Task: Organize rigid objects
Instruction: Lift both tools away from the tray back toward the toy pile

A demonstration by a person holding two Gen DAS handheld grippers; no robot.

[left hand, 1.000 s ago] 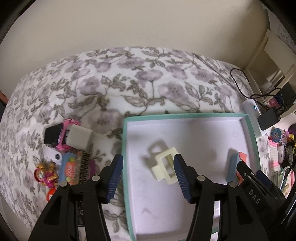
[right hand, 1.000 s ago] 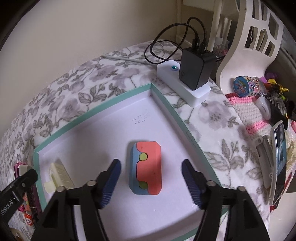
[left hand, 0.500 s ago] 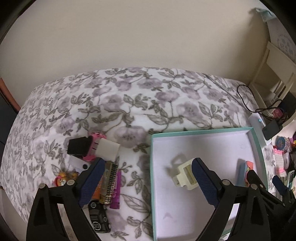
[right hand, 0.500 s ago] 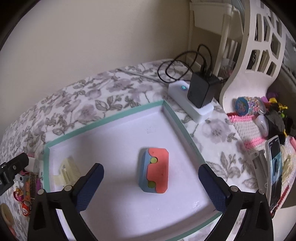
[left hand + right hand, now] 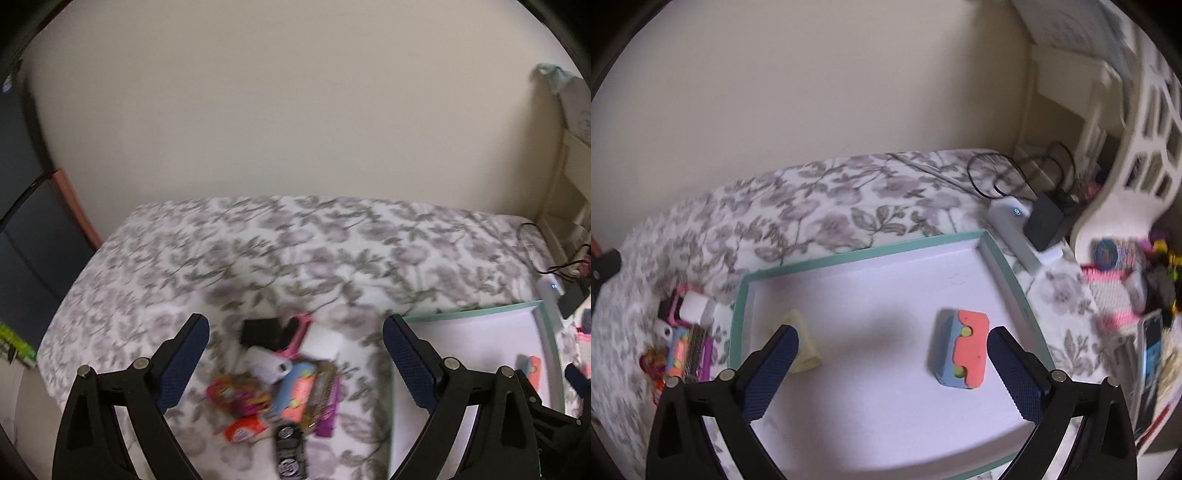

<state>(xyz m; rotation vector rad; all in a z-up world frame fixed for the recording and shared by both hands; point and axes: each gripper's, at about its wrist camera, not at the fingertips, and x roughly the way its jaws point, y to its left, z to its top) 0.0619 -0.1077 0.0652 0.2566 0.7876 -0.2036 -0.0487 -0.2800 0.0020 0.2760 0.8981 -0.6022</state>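
Both grippers hang with fingers spread wide and empty above a floral-covered bed. The right gripper (image 5: 892, 365) hovers over a teal-rimmed white tray (image 5: 864, 254) holding a coral-and-blue block (image 5: 962, 352) and a cream plastic piece (image 5: 805, 343). The left gripper (image 5: 293, 363) faces a jumble of small toys (image 5: 291, 380) lying beside the tray.

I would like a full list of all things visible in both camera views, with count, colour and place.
tray: 1, teal rim, white floor, on the bedspread
block: 1, coral and blue, in the tray, right part
cream piece: 1, pale, in the tray, left part
small items pile: several, mixed colours, on the bedspread left of the tray
bedspread: 1, white with grey flowers
white box: 1, by the tray's far right corner
black adapter: 1, on the white box
left gripper: 1, black, blue pads, open, empty
right gripper: 1, same, open, empty
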